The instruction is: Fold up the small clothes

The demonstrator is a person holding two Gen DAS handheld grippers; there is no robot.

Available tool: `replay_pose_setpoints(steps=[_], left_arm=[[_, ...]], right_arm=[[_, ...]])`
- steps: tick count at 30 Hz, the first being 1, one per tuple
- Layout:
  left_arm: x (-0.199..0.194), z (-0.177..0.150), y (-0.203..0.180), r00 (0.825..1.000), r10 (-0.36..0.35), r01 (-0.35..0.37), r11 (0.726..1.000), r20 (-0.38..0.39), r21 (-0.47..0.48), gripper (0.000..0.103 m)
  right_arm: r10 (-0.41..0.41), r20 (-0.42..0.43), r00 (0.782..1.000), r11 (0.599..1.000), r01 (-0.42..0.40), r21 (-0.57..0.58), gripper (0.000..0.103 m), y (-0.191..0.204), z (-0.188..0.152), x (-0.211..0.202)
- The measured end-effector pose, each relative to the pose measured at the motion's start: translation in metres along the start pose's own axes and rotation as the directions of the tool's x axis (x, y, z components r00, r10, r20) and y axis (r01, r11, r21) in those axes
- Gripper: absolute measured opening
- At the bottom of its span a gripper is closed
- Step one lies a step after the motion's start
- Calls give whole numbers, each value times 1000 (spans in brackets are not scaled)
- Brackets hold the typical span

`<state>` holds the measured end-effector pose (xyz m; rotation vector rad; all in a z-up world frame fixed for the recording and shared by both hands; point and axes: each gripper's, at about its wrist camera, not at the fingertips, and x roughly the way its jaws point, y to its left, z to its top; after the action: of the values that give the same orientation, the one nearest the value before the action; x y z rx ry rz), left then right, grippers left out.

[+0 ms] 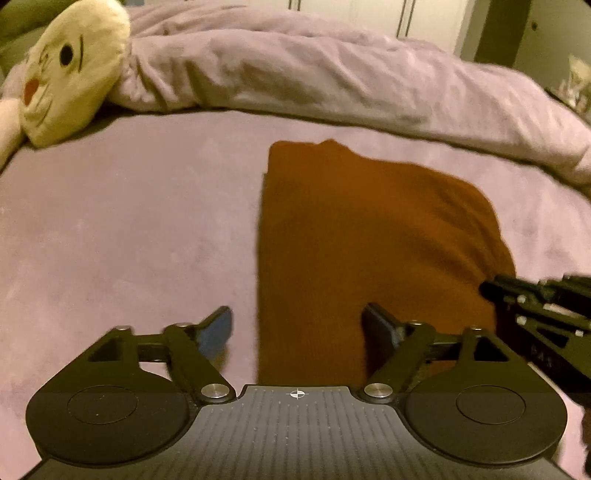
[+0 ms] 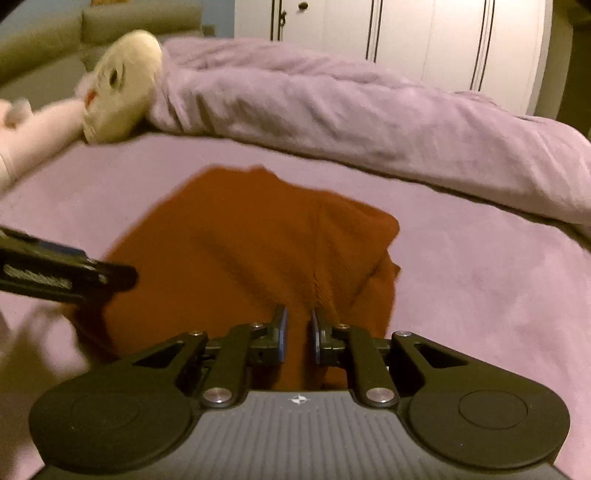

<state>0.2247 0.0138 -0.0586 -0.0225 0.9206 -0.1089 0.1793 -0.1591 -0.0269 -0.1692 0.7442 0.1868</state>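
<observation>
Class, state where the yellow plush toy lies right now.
In both wrist views the yellow plush toy lies at the far left of the bed, against the bunched lilac duvet, apart from the orange garment.

Rust-brown knit garment (image 1: 354,236), folded, lying flat on bed.

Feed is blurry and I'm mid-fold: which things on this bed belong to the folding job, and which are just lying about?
Part of the job:
- rust-orange garment, lying partly folded on the bed sheet
- left gripper, jaws wide open, nothing held
- right gripper, jaws nearly closed over the garment's near edge; a grip isn't clear

Just lying about:
- cream plush toy
- bunched lilac duvet
- white wardrobe
</observation>
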Motion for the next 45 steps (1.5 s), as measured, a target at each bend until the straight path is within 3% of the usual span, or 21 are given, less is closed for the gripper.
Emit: replay_pose_setpoints(steps=[3,5,15,22,29,33,35,37,39,44,45], left_arm=[[7,1,4,1000,-10,8,998,-25,-59,96],[4,3,10,999,-15,10,993,-41,-116,96],[-28,-5,8,1000,14,-16,993,-14,-113,95],[-26,-9,5,999,21,-23,996,-29,-83,96],[-13,-12,3,998,26,-29,997,-49,-72,102],[-1,-14,8,998,-1,-3,997,-60,-73,103],[-7,-13,19,997,-31,22,991,-66,-130,103],[-23,-10,31,998,-51,43,980,-34,-196,103],[-37,-4,36,999,-27,32,976,23,-215,103],[-37,29,35,988,37,8,958,148,-288,103],[-31,36,32,985,64,-13,953,162,-301,103]], right_arm=[[-82,-4,997,995,82,-65,12,0,-8,12],[-79,-24,997,996,78,-44,13,-4,-2,15],[21,64,998,996,-26,87,14,8,-5,-48],[-23,-20,1000,999,23,31,15,17,-15,-29],[-57,-50,997,998,55,-31,17,22,-17,-18],[-57,-48,997,998,55,-43,22,19,-20,-10],[-56,-55,997,998,54,-23,34,16,-18,-9],[-23,-58,998,998,26,49,37,6,-15,-15],[13,-32,999,989,-8,149,37,-6,-13,-29],[-46,95,994,962,18,274,37,-10,4,-40],[-73,126,989,951,32,307,42,-9,10,-37]])
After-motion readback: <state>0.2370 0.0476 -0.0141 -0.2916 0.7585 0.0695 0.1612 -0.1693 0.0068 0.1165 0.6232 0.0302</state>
